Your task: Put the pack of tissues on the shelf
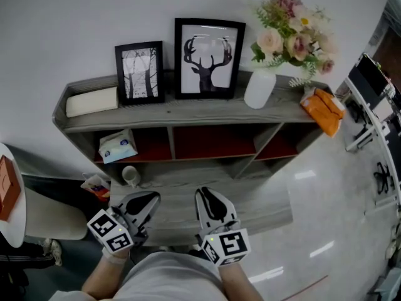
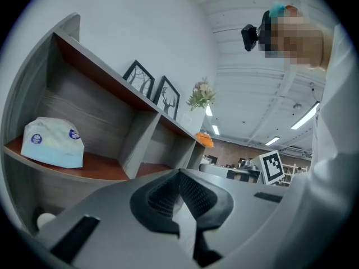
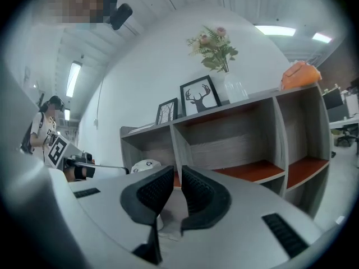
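The shelf (image 1: 188, 113) bears pictures (image 1: 208, 58) and a vase (image 1: 259, 88) on top, the tissue pack (image 1: 117, 146) in its left compartment.

Your head camera looks steeply down from in front of the shelf (image 1: 188, 110). It takes in the top board end to end, the compartments below and the floor. The left gripper (image 1: 143, 200) and right gripper (image 1: 212, 199) sit at its bottom edge.

The left gripper view rides low and close off the shelf's left end. It looks over its fingers (image 2: 162, 198), slantwise along the front toward the right end.

The right gripper view stands farther back and faces the shelf front over its own fingers (image 3: 152, 190).

All three share the deer picture (image 1: 208, 58), the flowers (image 1: 291, 30) and the pack of tissues (image 1: 118, 146) in the left compartment.
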Demonstrator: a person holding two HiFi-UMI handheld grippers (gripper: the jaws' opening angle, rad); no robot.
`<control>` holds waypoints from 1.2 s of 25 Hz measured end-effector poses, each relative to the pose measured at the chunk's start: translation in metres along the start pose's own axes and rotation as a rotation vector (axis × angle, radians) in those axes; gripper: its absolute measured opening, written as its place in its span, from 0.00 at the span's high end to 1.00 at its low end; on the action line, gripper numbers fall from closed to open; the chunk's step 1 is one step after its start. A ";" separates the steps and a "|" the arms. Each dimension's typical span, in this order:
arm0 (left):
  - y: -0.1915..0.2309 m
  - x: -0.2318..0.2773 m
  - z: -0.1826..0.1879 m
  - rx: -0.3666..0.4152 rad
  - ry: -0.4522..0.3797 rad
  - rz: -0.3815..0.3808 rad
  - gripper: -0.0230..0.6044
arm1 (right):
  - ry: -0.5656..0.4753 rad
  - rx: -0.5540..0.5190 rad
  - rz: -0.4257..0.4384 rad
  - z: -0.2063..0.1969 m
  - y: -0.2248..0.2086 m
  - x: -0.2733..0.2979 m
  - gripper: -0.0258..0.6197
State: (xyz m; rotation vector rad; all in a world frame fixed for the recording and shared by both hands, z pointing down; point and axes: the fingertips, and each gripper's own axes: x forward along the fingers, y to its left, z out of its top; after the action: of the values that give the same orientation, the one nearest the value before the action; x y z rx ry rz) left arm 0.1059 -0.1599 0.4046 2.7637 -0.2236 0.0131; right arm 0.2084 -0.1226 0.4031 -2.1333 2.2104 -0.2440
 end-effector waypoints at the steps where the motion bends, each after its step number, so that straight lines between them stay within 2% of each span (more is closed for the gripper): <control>1: -0.001 0.002 0.000 0.002 0.003 -0.003 0.94 | 0.000 0.005 -0.001 -0.001 -0.001 -0.002 0.88; 12: -0.006 0.010 -0.010 0.000 0.023 -0.003 0.94 | 0.025 0.024 0.032 -0.012 -0.002 -0.001 0.88; 18: -0.005 0.004 -0.005 -0.027 -0.020 0.000 0.94 | 0.029 0.045 0.052 -0.016 0.000 0.003 0.88; 23: -0.004 0.001 -0.008 -0.021 0.004 0.007 0.94 | 0.037 0.046 0.070 -0.019 0.003 0.007 0.88; 30: -0.010 -0.001 -0.005 -0.050 -0.027 -0.031 0.94 | 0.044 0.044 0.090 -0.020 0.008 0.009 0.88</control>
State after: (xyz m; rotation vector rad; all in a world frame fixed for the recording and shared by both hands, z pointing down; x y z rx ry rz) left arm 0.1066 -0.1488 0.4060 2.7189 -0.1859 -0.0366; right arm 0.1975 -0.1301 0.4224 -2.0192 2.2963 -0.3343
